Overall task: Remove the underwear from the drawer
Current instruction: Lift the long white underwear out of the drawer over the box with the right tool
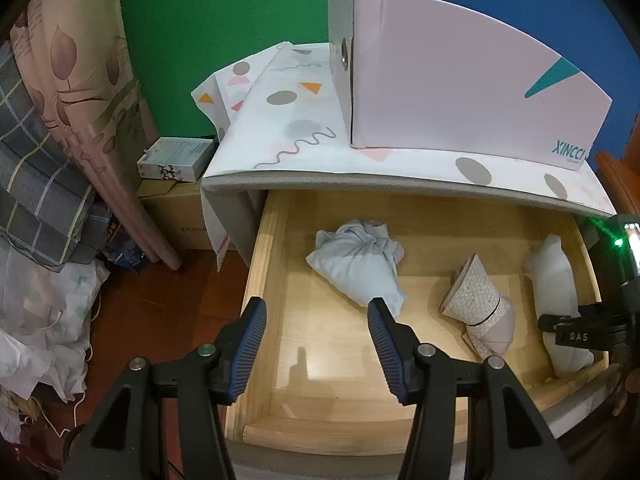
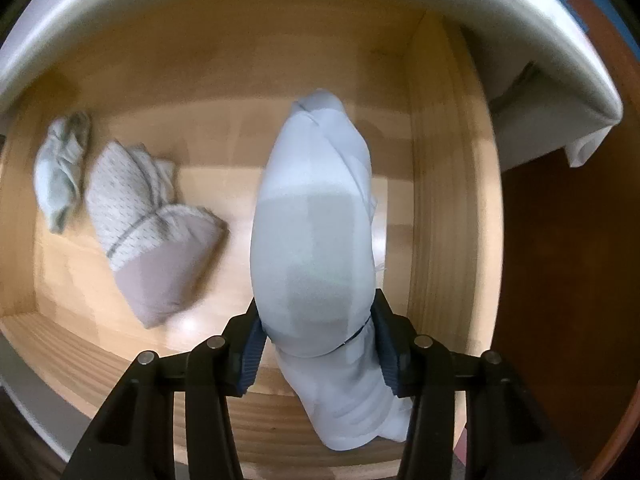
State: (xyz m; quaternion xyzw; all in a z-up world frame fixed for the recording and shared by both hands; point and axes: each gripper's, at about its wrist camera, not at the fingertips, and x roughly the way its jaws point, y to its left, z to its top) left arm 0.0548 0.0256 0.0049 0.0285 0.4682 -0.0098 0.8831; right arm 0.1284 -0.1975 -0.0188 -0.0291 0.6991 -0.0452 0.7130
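- My right gripper [image 2: 316, 344] points straight down into the open wooden drawer [image 2: 436, 200], its pads pinching the rolled white underwear [image 2: 312, 232] at the right side
- My left gripper [image 1: 316, 320] hangs spread and empty over the drawer's front left, near a pale blue bundle [image 1: 356, 264]

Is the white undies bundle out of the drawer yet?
Not yet. The white bundle lies inside the wooden drawer, on its floor, with the right tongs squeezing its lower end.
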